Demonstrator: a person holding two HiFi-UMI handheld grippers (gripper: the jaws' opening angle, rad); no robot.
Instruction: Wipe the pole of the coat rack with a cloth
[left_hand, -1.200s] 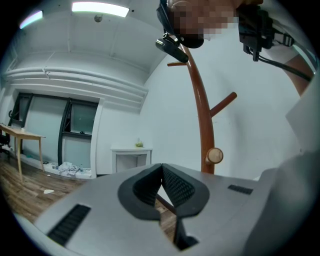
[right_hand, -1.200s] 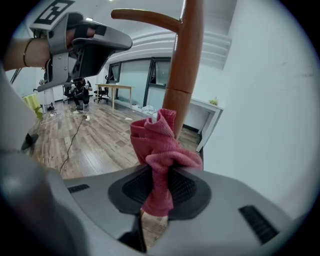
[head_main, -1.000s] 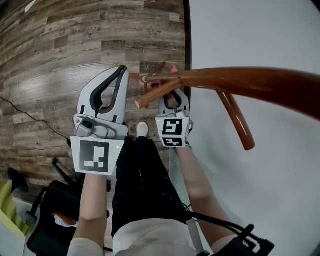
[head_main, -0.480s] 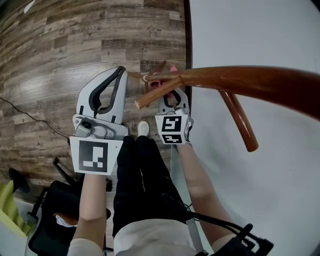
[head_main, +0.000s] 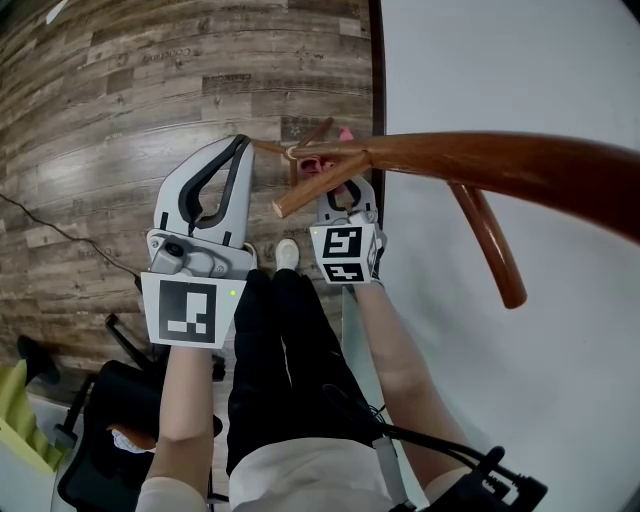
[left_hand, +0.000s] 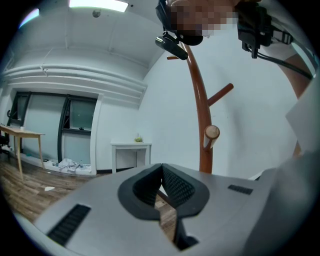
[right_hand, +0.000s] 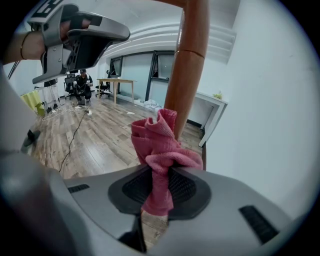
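The brown coat rack pole (head_main: 470, 158) runs from its foot on the wood floor toward me, with side pegs (head_main: 310, 190) branching off. My right gripper (head_main: 343, 196) is shut on a pink cloth (head_main: 322, 163) low on the pole. In the right gripper view the cloth (right_hand: 159, 142) bunches out of the right gripper (right_hand: 160, 177) and presses against the pole (right_hand: 187, 65). My left gripper (head_main: 242, 142) hangs to the left of the pole, shut and holding nothing. The left gripper view shows the left gripper (left_hand: 161, 167) with the pole (left_hand: 198, 112) standing beyond, apart from it.
A white wall (head_main: 500, 60) stands right behind the rack. My shoe (head_main: 286, 257) is near the rack's foot. A black office chair (head_main: 100, 440) sits at lower left and a cable (head_main: 60, 235) crosses the floor. A white side table (left_hand: 131, 146) stands against the far wall.
My right gripper has slid a little farther along the pole with the cloth. The left gripper has barely moved.
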